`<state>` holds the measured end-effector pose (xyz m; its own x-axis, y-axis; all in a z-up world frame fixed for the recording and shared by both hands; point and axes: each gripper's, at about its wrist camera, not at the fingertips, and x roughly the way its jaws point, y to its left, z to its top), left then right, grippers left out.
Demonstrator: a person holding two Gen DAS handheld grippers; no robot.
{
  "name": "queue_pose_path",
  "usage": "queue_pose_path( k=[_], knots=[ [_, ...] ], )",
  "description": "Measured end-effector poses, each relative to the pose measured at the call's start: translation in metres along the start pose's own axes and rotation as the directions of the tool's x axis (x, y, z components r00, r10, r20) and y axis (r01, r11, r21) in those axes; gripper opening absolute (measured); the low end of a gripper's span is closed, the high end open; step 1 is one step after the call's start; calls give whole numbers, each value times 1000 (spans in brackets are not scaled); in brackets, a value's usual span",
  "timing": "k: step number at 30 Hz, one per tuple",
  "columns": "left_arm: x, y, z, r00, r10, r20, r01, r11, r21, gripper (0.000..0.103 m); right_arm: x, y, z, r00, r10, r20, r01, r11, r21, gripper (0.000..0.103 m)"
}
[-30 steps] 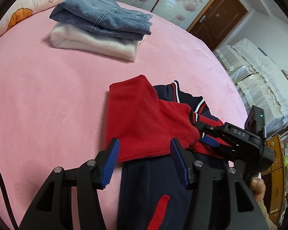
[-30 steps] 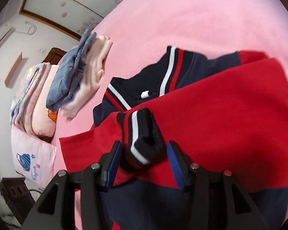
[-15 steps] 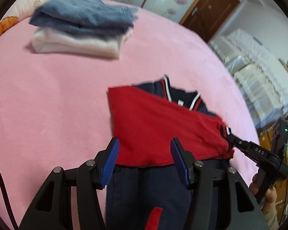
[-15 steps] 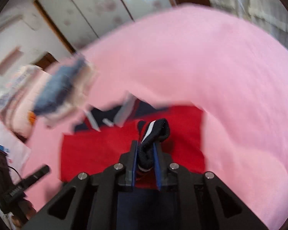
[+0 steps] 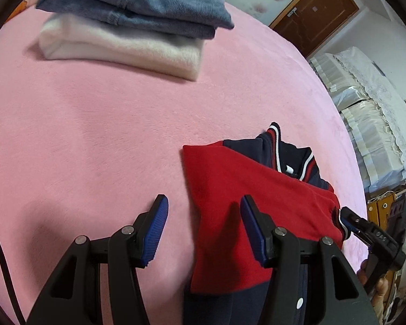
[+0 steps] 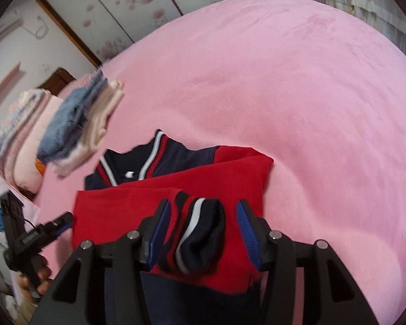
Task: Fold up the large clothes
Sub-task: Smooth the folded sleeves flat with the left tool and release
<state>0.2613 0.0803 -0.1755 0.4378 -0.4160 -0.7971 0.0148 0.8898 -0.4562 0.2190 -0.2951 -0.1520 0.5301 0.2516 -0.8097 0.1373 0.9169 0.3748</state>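
Fingers of the right gripper are standing spread around the striped cuff of the red-and-navy jacket, no longer pinching it. The left gripper is hovering spread over the jacket's near edge. Both red sleeves are lying folded across the jacket on the pink bed; body folds seem left. Beyond the jacket, folded jeans are sitting atop a cream sweater.

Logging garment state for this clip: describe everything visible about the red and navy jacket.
The jacket is soft knit: navy body, red sleeves, striped collar and cuff. It lies flat on the pink bed, sleeves folded across. The cuff sits between the open right tool; the left tool, open, hovers over the jacket's edge.
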Motion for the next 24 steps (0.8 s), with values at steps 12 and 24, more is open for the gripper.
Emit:
queue_pose_path(
  k=[12,24],
  knots=[
    [33,-8,6,992,124,7,-124,991,58,9,32,7,-2,988,-149,38,153,970,-187,8],
    [-37,-37,-7,987,79,138,-82,997,15,25,-50,-4,-1,987,-42,158,49,998,-43,20]
  ],
)
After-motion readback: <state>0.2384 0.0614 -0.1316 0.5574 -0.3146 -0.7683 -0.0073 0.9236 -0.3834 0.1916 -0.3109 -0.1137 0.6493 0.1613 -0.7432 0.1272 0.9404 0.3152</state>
